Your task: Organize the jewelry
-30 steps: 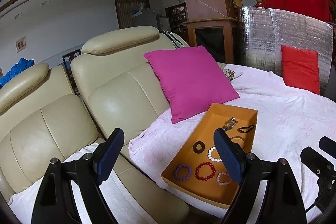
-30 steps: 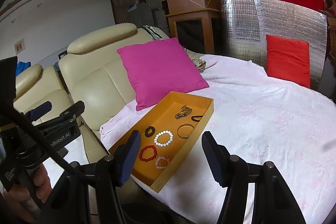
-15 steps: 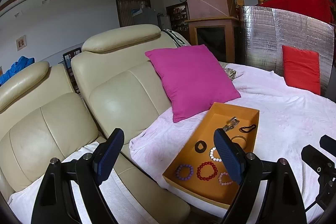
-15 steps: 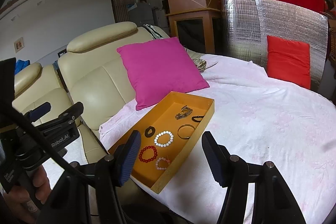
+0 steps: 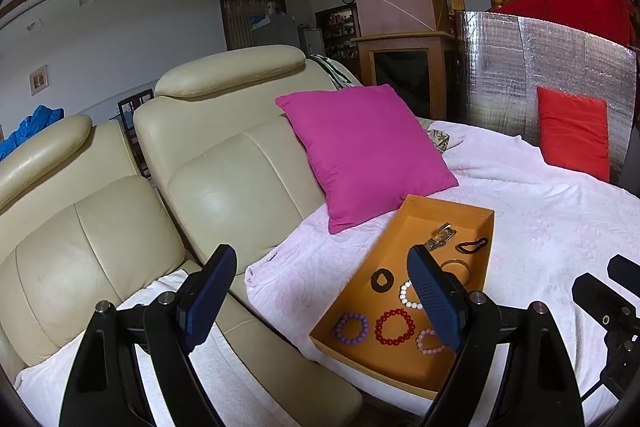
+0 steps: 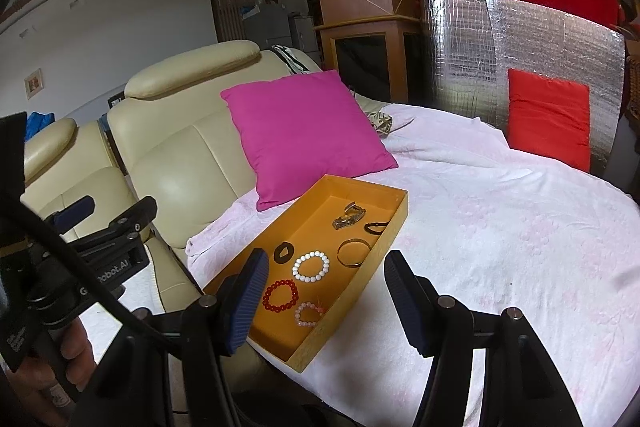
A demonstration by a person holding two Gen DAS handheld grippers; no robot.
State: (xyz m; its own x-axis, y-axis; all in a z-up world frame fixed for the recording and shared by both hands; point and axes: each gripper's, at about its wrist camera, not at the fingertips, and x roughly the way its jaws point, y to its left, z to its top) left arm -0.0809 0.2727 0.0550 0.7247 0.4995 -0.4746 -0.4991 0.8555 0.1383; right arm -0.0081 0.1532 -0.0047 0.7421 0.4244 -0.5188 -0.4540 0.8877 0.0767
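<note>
L gripper point(image 5: 320, 301) & R gripper point(image 6: 324, 293) jaws spread, empty. Risk: beads in orange tray point(image 6: 390, 239) packed close; wide pads may snag 2 bracelets.

Both fisheye views are evenly lit by soft, moderately bright daylight; shadows are faint. Straight lines are bowed strongly toward the dark, vignetted corners. Glare is caught on the silver foil panel point(image 6: 520, 59). Detail is kept sharp in the middle, slightly softened toward the rims.
</note>
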